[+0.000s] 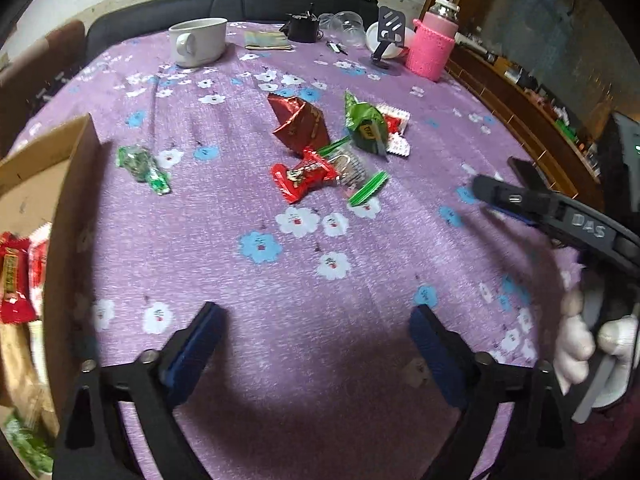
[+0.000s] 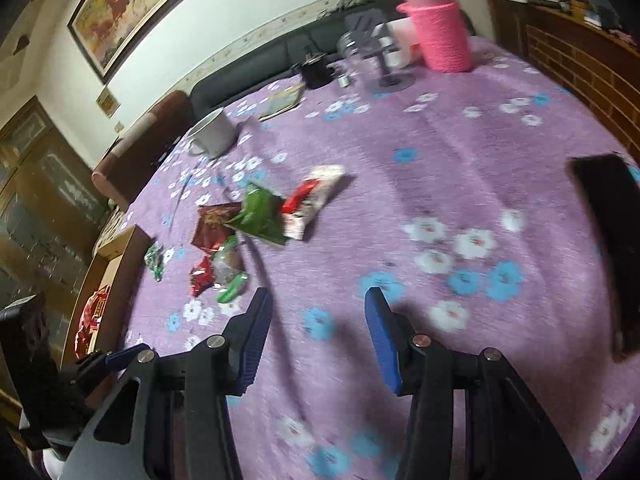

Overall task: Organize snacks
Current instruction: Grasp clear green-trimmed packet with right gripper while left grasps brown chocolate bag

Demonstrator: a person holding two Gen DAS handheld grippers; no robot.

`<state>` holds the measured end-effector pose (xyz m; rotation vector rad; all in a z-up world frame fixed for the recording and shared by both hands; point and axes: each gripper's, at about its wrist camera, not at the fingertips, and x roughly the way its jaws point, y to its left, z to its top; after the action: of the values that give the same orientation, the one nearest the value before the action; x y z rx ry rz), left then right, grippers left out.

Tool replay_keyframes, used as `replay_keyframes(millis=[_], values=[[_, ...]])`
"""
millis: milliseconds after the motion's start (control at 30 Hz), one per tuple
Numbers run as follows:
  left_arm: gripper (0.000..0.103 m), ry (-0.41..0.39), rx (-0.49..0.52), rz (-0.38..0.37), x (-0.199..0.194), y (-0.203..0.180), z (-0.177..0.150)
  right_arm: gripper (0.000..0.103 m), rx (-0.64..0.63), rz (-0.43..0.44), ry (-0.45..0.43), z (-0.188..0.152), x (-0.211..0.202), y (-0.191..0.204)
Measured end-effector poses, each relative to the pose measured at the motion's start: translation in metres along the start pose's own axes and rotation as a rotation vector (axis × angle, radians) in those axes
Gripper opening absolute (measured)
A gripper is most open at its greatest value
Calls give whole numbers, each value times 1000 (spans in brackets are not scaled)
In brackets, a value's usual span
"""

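Nearest in the left wrist view, the left gripper (image 1: 316, 320) has its blue pads spread wide apart with only the purple flowered cloth of the surface (image 1: 280, 360) between them. In the right wrist view the right gripper (image 2: 318, 312) stands partly apart, narrower than the left, and nothing sits between its pads either. At the right edge of the left wrist view a white-gloved hand (image 1: 584, 344) shows on that gripper's handle, mostly cut off by the frame.

Hard against the left edge lies a cardboard box (image 1: 68, 216), only its near wall and one corner showing; red packets (image 1: 14, 276) and something green lie inside it, blurred and cropped, so their count cannot be told. Just beyond the box a small green packet (image 1: 142, 168) lies alone on the cloth.

The main heap of snacks (image 1: 332, 144) sits in the middle of the surface, well apart from both grippers: a dark red pouch, a green pouch, a red-and-white packet partly under the green one, a bright red wrapper, and a clear packet with green ends. They overlap, and printing on them is unreadable.

A dark flat thing (image 2: 608, 248) lies near the right rim, smeared by blur.

At the far side stand a white mug (image 1: 198, 42), a pink-sleeved bottle (image 1: 434, 46), and small clutter too blurred to name.
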<state>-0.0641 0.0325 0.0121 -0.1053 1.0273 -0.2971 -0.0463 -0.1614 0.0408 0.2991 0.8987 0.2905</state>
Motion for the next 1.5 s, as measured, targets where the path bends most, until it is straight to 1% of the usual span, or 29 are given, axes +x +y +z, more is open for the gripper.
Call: replay_keyframes(millis=[33, 100, 233, 267, 333, 367, 400, 467, 533, 567, 600, 667, 733, 867, 900, 933, 967, 1033, 1100, 1167, 1233, 1267, 1300, 1333, 1433, 1500], values=[[102, -7, -8, -13, 0, 1, 0, 47, -21, 11, 14, 3, 7, 8], [102, -16, -11, -10, 0, 1, 0, 47, -72, 21, 35, 9, 22, 25], [102, -24, 20, -4, 0, -2, -3, 47, -147, 29, 61, 21, 46, 53], [102, -20, 33, -4, 0, -3, -3, 47, -168, 28, 67, 23, 51, 59], [102, 15, 56, -15, -2, -3, -4, 47, -208, 11, 69, 26, 60, 71], [102, 26, 36, -34, -4, 1, -3, 47, -221, 4, 71, 27, 65, 75], [102, 41, -9, -73, -8, 8, -3, 47, -230, 2, 75, 26, 69, 78], [102, 38, -48, -114, -17, 17, 0, 46, -239, 10, 82, 25, 76, 83], [102, 1, -48, -102, -29, 23, 8, 38, -252, 14, 90, 20, 82, 84], [102, -14, -45, -92, -33, 25, 15, 27, -267, 3, 80, 19, 82, 85], [102, -21, -47, -86, -35, 27, 20, 24, -277, -2, 79, 18, 81, 86], [102, -25, -68, -82, -34, 31, 38, 21, -247, 24, 83, 20, 78, 81], [102, -28, -82, -93, -28, 34, 54, 21, -220, 38, 83, 21, 73, 75], [101, -19, -102, -99, -5, 37, 91, 21, -207, 31, 87, 19, 63, 70], [98, -18, -96, -103, 1, 36, 98, 21, -208, 32, 89, 18, 61, 70], [94, -19, -76, -95, 7, 33, 106, 21, -209, 36, 90, 18, 60, 71], [90, -18, -52, -69, 15, 29, 114, 21, -211, 42, 90, 18, 58, 72], [89, -6, -23, -22, 29, 25, 124, 21, -217, 47, 90, 19, 58, 73], [89, 16, -22, 19, 48, 24, 132, 21, -208, 49, 93, 21, 57, 70], [89, 43, -26, 33, 64, 24, 136, 21, -192, 53, 97, 24, 57, 66], [70, 55, -4, 56, 76, 22, 134, 21, -173, 50, 94, 26, 57, 60], [57, 28, 26, 90, 74, 20, 133, 21, -160, 47, 93, 28, 57, 57], [35, 26, 36, 76, 73, 19, 134, 21, -148, 48, 92, 29, 57, 54], [35, 30, 22, 42, 71, 22, 134, 21, -140, 49, 91, 30, 57, 52], [35, 1, 5, 28, 58, 28, 132, 21, -123, 54, 84, 31, 57, 48], [34, -17, -26, 3, 45, 36, 128, 21, -122, 74, 71, 31, 55, 49]])
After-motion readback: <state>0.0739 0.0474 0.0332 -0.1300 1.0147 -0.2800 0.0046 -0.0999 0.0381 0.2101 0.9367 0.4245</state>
